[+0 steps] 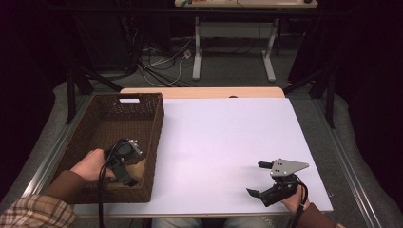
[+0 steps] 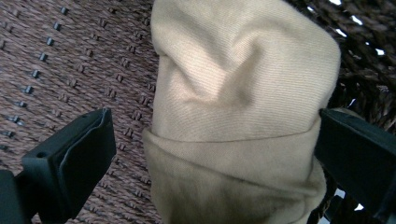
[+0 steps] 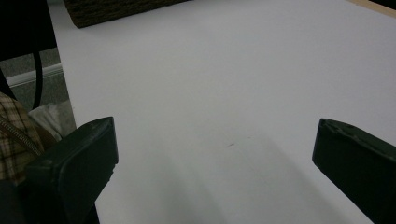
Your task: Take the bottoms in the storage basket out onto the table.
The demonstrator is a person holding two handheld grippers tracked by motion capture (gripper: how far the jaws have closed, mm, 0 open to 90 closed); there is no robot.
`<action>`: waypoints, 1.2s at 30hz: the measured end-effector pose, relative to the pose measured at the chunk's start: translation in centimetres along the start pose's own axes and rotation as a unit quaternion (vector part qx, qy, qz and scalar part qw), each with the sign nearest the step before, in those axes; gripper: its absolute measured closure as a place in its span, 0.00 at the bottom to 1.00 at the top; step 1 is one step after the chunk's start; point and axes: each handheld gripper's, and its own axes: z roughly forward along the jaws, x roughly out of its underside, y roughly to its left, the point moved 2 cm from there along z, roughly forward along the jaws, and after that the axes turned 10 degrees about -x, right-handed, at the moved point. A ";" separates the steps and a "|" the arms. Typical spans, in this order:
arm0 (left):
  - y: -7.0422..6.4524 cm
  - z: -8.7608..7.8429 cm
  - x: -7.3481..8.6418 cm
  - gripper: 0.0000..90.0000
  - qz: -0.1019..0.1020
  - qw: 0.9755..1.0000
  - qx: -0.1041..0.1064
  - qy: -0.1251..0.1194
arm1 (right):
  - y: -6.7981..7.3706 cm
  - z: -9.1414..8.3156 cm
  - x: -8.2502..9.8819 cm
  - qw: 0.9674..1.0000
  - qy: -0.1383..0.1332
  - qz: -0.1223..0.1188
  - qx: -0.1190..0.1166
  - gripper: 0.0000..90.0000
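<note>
So the left gripper (image 1: 124, 164) is down inside the basket (image 1: 110, 115), near its front right corner. From the left gripper view its jaws are spread wide on either side of a beige cloth (image 2: 238, 116), which is folded or rolled into a bundle lying on the woven basket floor. The right jaw looks like it's touching the cloth's edge, while the left jaw stands clear with a gap showing basket weave between them. Not squeezing anything as far as I can see, though the contact on the right side is hard to judge this close up. In the high view you can just catch a bit of the cloth (image 1: 138, 167) next to the gripper.

The right gripper (image 1: 262, 179) hovers low over the white board (image 1: 228, 137) near its front right corner, jaws wide apart, nothing between them.
</note>
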 end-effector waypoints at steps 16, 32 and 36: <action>0.3 1.3 -0.1 0.11 -0.005 1.000 0.020 0.009 | 0.0 0.0 0.0 1.000 0.000 0.001 -0.001 0.00; 0.0 3.2 -0.4 0.04 0.004 0.999 0.035 0.039 | 0.0 0.0 0.1 1.000 0.000 0.000 0.000 0.00; -0.2 3.2 -0.6 0.08 0.007 0.998 0.038 0.043 | 0.0 -0.1 0.0 1.000 0.002 -0.001 0.001 0.00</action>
